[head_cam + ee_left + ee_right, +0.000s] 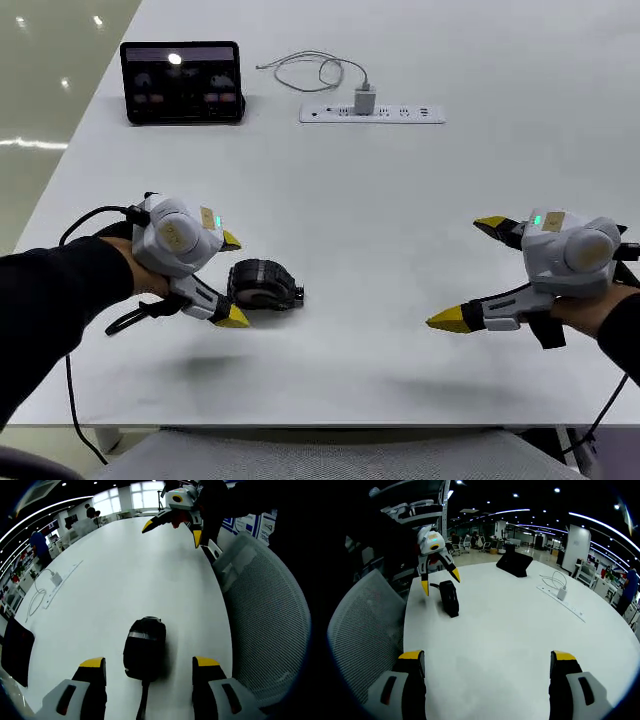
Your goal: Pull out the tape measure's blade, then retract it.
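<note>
The black tape measure (263, 284) lies flat on the white counter (400, 250), just inside the yellow tips of the left tool (233, 280). That tool's jaws stand spread wide, one on either side of the case, and neither appears to touch it. In the left gripper view the tape measure (145, 647) sits midway between them. The right tool (466, 271) hovers well apart to the right, jaws also spread and holding nothing.
</note>
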Demonstrator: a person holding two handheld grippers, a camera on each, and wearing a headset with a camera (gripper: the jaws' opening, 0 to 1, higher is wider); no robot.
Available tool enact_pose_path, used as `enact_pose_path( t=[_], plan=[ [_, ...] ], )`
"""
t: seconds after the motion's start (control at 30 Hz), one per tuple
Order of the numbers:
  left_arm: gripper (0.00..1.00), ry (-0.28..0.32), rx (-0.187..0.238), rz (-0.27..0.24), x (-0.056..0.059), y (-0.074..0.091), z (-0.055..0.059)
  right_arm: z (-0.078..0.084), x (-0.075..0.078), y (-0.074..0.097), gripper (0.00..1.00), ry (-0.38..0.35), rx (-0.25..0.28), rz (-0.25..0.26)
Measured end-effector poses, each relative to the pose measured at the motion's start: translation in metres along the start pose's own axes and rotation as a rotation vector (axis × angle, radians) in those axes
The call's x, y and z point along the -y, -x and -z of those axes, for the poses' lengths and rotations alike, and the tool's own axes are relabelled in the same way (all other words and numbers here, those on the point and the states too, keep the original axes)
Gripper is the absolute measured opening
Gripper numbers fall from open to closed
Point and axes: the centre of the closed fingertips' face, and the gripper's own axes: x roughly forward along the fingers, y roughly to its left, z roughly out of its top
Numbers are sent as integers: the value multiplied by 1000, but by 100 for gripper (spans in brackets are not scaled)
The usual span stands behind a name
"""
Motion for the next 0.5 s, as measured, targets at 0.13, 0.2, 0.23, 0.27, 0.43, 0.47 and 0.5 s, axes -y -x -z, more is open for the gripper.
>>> enact_pose_path(
  t=[0.13,0.2,0.23,0.27,0.43,0.47,0.5],
  plan=[
    [64,8,-2,5,-4,-3,-4,-4,-3,-3,100,-14,11,-5],
    [61,2,-1,12,-2,-5,-8,-5,-5,-5,100,-18,13,-9],
    [58,-7,-1,24,-1,-6,-9,-4,-5,-7,100,-17,10,-11],
    [55,-9,-4,26,-1,-8,-10,-3,-6,-9,100,-16,4,-12],
    [52,-27,-19,38,-2,-15,-15,-9,-11,-22,100,-2,-7,-30],
    [52,-41,-32,36,-3,-16,-15,-11,-13,-25,100,4,-6,-40],
    [52,-42,-34,42,-3,-17,-16,-13,-15,-29,100,6,-7,-50]
  ],
)
